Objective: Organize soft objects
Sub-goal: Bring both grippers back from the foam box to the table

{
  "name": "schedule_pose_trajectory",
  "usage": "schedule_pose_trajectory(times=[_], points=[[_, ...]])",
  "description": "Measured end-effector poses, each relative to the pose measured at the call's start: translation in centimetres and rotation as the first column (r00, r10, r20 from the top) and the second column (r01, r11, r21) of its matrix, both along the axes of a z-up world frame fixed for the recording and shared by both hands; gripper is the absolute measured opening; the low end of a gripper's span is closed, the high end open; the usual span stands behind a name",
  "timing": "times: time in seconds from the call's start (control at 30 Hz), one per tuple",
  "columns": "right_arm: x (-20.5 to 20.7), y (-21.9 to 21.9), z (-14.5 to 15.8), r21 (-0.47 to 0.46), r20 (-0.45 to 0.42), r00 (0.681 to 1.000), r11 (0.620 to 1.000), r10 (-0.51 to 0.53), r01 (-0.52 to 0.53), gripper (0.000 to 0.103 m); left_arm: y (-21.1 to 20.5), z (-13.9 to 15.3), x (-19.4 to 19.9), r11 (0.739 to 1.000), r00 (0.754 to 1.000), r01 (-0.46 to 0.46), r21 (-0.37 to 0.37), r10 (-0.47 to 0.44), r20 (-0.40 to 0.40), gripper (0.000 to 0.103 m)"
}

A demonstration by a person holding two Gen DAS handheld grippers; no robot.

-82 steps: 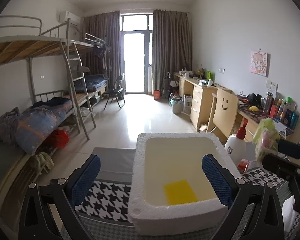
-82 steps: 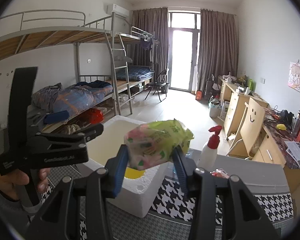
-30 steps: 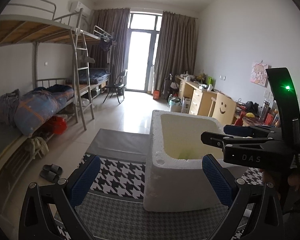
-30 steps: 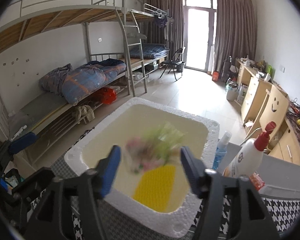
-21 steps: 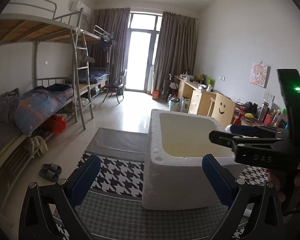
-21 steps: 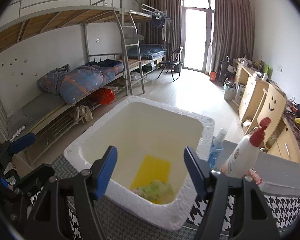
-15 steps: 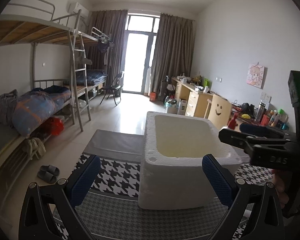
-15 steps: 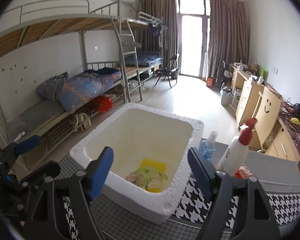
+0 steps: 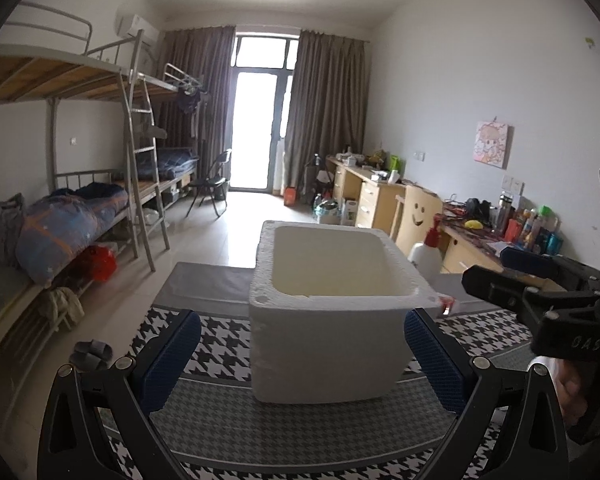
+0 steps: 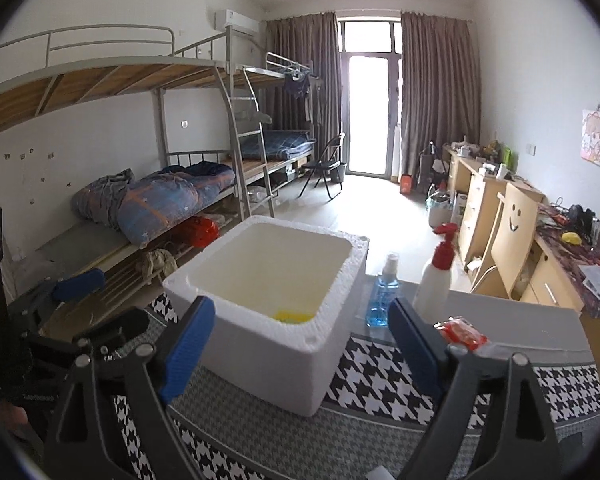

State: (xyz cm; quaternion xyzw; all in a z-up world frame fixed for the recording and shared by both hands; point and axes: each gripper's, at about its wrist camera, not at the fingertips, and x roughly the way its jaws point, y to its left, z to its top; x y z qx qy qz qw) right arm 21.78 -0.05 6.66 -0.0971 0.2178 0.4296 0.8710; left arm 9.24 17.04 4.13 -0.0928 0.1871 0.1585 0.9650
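Both your claws hang released before the foam box [image 9: 328, 344].
Your right claw [image 10: 302, 342] alone sees the yellow sponge [image 10: 293, 315] at frame centre; left claw [image 9: 302, 354] doesn't.

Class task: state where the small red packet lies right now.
In the right wrist view the red packet lies on the table, right of the foam box, just in front of the white spray bottle.

White spray bottle with red trigger [image 10: 436, 280] stands upright just beside blue spray bottle [image 10: 381, 300] on the grey tabletop. Houndstooth mat [image 10: 380, 376] covers the near part. Bunk beds [image 10: 148, 120] along one wall (bedding bundled on lower bunk); desk [image 9: 384, 196] opposite.
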Motion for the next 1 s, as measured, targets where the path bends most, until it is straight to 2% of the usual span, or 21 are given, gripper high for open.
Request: schedule_pose_trajectory(times=[0.33, 0.87, 1.0], points=[[-2.1, -3.3, -1.3, 0.031, 0.026, 0.999, 0.999, -0.034, 0.033, 0.095, -1.4, -0.7, -1.1, 1.0, 1.0, -0.016, 0.014, 0.016, 0.02, 0.102], [-3.4, -7.6, -2.7, 0.106, 0.041, 0.994, 0.99, -0.097, 0.092, 0.098, -5.1, -1.1, -1.5, 0.995, 0.997, 0.073, 0.071, -0.074, 0.021, 0.102], [-3.6, -8.7, -2.8, 0.116, 0.039, 0.992, 0.987, -0.12, 0.115, 0.098, -5.9, -1.0, -1.5, 0.995, 0.995, 0.089, 0.052, -0.091, 0.04, 0.102]])
